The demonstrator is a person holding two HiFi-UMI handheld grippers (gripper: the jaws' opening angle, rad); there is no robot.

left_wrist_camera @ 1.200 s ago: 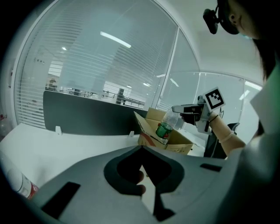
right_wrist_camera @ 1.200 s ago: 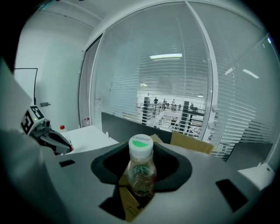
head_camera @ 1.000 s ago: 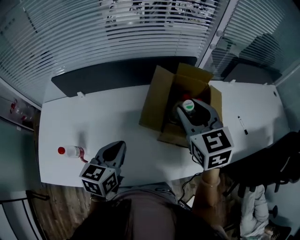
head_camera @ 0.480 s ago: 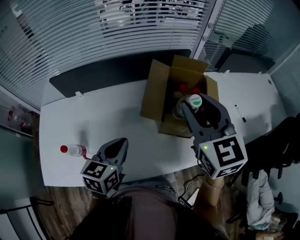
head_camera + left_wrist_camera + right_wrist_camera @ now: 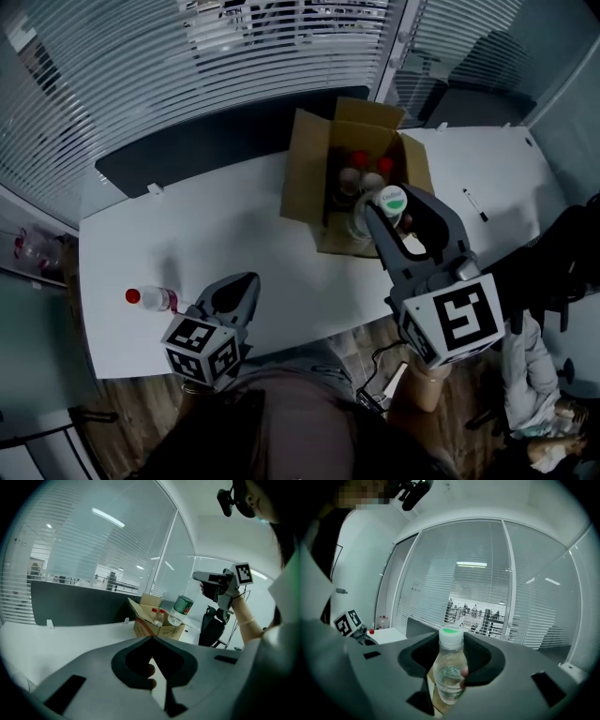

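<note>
Lifted higher now: right tongs (image 5: 449,679) clamp the clear green-capped plastic bottle (image 5: 391,199) above the open brown cardboard box (image 5: 309,178); left tongs (image 5: 152,641) pinched together, empty.

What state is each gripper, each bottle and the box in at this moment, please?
Left gripper: shut, empty.
Right gripper: shut on green-cap bottle.
Green-cap bottle: capped, held in the air.
Box: open, flaps up.
Boxed bottles: red-capped, standing upright.
Table bottle: red-capped, lying on its side.
</note>
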